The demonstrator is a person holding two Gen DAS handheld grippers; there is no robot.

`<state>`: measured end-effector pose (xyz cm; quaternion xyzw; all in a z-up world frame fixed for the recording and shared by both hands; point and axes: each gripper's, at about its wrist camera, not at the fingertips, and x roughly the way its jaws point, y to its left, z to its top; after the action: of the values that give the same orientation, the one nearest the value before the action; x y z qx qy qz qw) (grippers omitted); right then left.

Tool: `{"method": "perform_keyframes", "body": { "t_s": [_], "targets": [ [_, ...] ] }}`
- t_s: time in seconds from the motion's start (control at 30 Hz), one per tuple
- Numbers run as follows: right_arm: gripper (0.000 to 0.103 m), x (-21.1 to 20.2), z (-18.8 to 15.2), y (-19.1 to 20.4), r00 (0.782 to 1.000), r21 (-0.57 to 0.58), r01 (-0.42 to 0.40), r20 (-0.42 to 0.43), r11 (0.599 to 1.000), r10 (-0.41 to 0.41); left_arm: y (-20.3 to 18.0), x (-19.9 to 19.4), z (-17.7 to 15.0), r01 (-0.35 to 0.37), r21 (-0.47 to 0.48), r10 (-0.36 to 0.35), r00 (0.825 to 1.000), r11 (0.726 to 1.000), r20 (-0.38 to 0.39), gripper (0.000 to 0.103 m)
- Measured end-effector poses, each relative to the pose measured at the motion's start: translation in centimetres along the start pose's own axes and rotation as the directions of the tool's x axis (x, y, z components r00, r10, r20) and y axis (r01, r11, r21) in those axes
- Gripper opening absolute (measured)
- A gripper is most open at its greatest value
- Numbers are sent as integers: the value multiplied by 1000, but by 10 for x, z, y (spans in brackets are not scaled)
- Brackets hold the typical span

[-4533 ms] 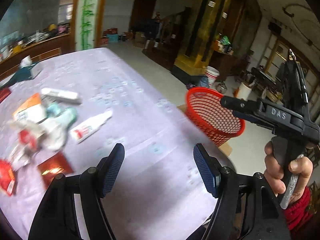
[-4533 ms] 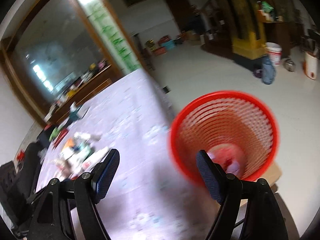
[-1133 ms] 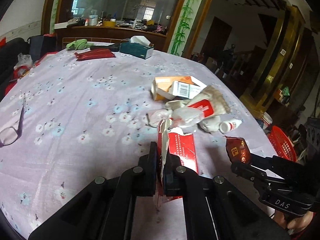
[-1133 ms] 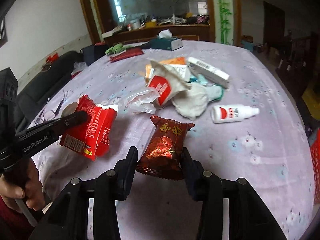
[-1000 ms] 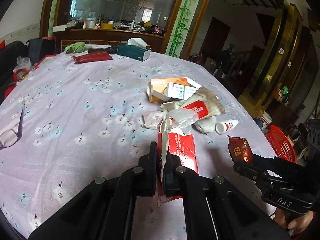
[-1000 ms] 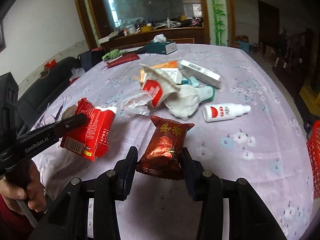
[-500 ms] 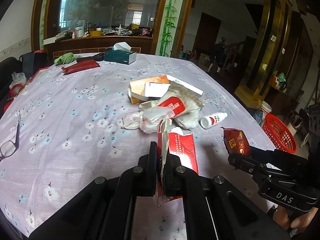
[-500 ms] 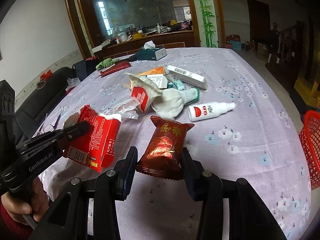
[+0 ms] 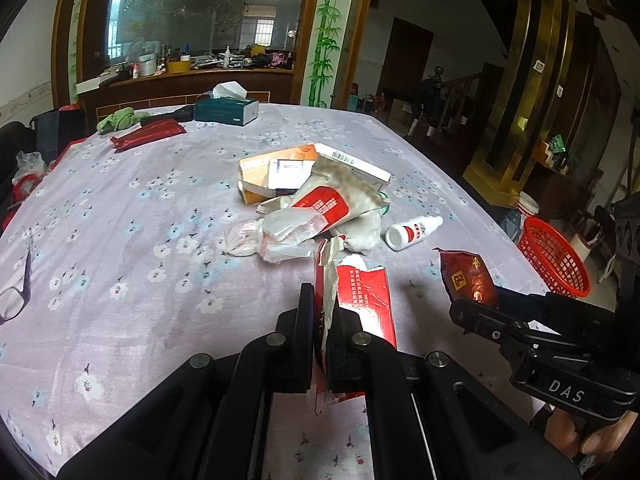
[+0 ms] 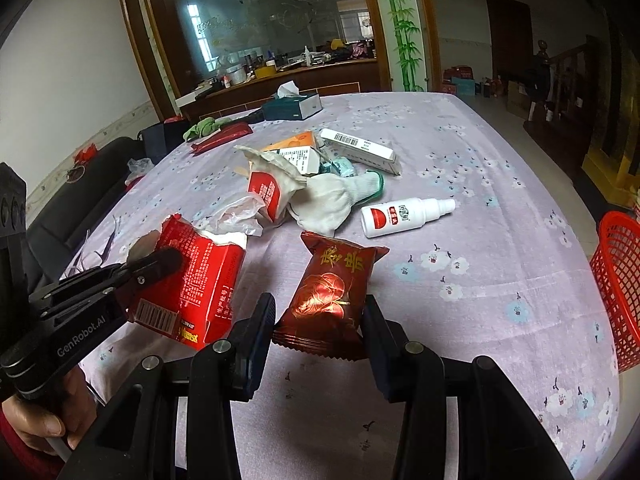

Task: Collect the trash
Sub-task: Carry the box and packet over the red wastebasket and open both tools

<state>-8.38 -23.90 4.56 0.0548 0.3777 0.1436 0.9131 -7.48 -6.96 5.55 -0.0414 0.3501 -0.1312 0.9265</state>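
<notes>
My left gripper point(image 9: 323, 312) is shut on a torn red carton point(image 9: 362, 300), held above the near part of the table; the same carton point(image 10: 196, 280) shows at the left of the right wrist view. My right gripper point(image 10: 318, 320) is shut on a dark red snack packet point(image 10: 330, 284), also seen in the left wrist view as the packet point(image 9: 470, 278) beside the carton. A red mesh basket point(image 9: 554, 258) stands off the table's right edge, its rim point(image 10: 618, 276) at the far right. A heap of trash point(image 9: 316, 204) lies mid-table.
The heap holds an orange box point(image 9: 272, 172), a white box point(image 10: 358, 148), a glove point(image 10: 334, 198), a plastic wrapper point(image 10: 240, 212) and a white bottle point(image 10: 404, 212). A tissue box point(image 9: 226, 110), a red pouch point(image 9: 148, 136) and a green cloth point(image 9: 120, 118) lie far back. Glasses point(image 9: 16, 294) lie left.
Both grippers have gone from open near the basket to shut on the carton and the packet. Over the last second both have drawn back, so the heap looks farther away.
</notes>
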Motion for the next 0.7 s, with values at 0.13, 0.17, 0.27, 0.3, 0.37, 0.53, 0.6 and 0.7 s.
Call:
{"method": "perform_keyframes", "body": {
  "t_s": [0.13, 0.17, 0.27, 0.3, 0.37, 0.53, 0.6, 0.7],
  "targets": [
    [47, -8, 3, -14, 1000, 41, -5, 13, 999, 4, -9, 4, 6, 33, 10, -33, 999, 999, -7, 4],
    [47, -13, 5, -20, 1000, 57, -3, 21, 998, 2, -12, 4, 8, 39, 16, -39, 999, 999, -7, 4],
    [47, -27, 8, -35, 999, 92, 6, 48, 996, -10, -25, 8, 15, 69, 34, -69, 998, 997, -11, 4],
    [47, -31, 9, -39, 998, 102, 9, 57, 995, -15, -31, 9, 19, 88, 39, -88, 996, 995, -16, 4],
    [47, -42, 12, -53, 997, 131, 14, 77, 991, -24, -42, 12, 23, 115, 51, -114, 993, 992, -21, 4],
    [47, -77, 15, -102, 988, 237, 33, 137, 971, -67, -87, 18, 41, 210, 98, -207, 977, 973, -43, 4],
    [47, -91, 15, -126, 983, 284, 55, 156, 957, -102, -109, 21, 49, 253, 116, -248, 967, 960, -56, 4],
    [47, -109, 13, -164, 974, 361, 82, 168, 929, -151, -148, 29, 62, 334, 131, -324, 942, 934, -87, 4]
  ]
}}
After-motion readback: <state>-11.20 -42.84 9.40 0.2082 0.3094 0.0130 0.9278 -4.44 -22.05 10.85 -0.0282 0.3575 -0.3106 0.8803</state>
